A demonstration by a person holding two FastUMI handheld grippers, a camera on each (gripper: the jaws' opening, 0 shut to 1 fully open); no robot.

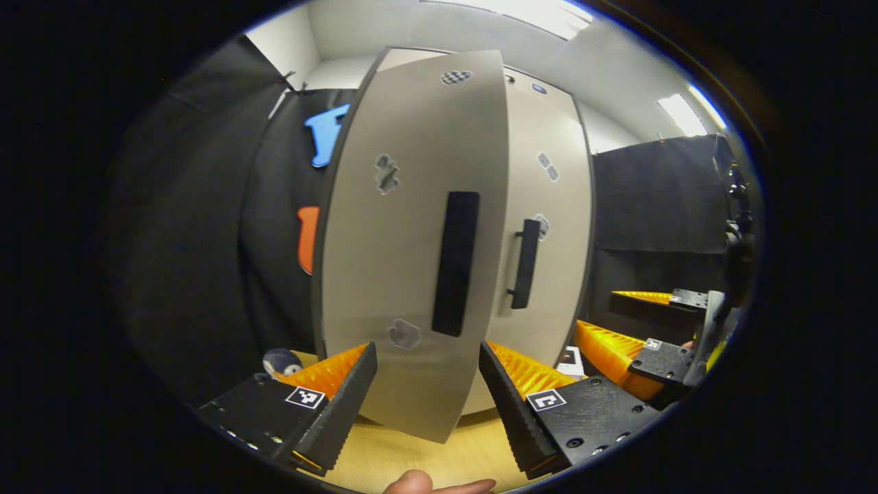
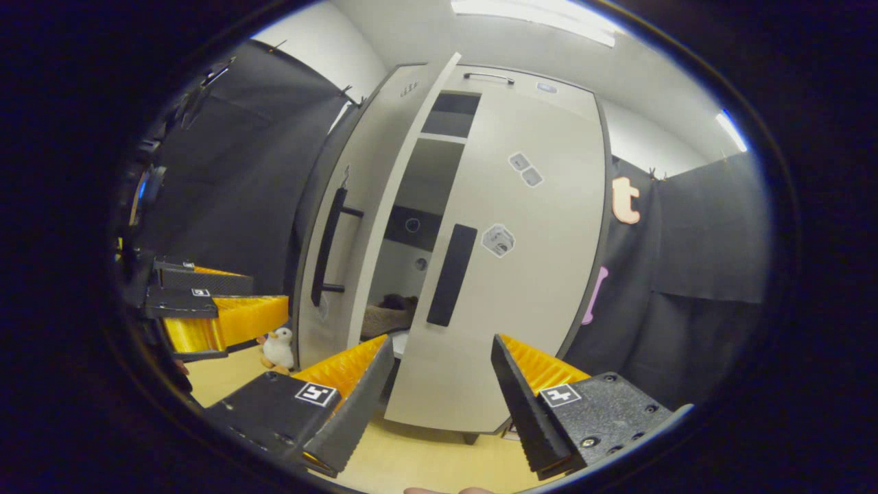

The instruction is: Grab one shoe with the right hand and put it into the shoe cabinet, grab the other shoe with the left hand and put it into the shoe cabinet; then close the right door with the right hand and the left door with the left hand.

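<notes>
facing the shoe cabinet point(image 1: 549, 206) head-on, the left gripper point(image 1: 426, 391) is hovering with its fingers spread wide and nothing between them, just in front of the cabinet's left door point(image 1: 411, 247), which is standing partly open and swung toward the camera. a flat dark handle point(image 1: 455, 264) is sitting on that door, and beside it the right door point(image 1: 549, 226) is lying nearly flush with the cabinet, carrying its own bar handle point(image 1: 525, 264). the right gripper point(image 1: 658, 343) is showing to the right of the cabinet in the left gripper view. in the right gripper view, the right gripper point(image 2: 442, 398) is also holding its fingers wide apart and empty, pointed at the lower part of the right door point(image 2: 507, 274). between the two doors a gap is opening onto the cabinet's shelves, and a dark shoe point(image 2: 394, 309) is resting inside on a lower shelf, behind the left door point(image 2: 357, 226). a small toy duck point(image 2: 278, 348) is sitting on the pale wooden floor point(image 2: 425, 456) left of the cabinet, and the left gripper point(image 2: 206, 309) is showing farther left.
</notes>
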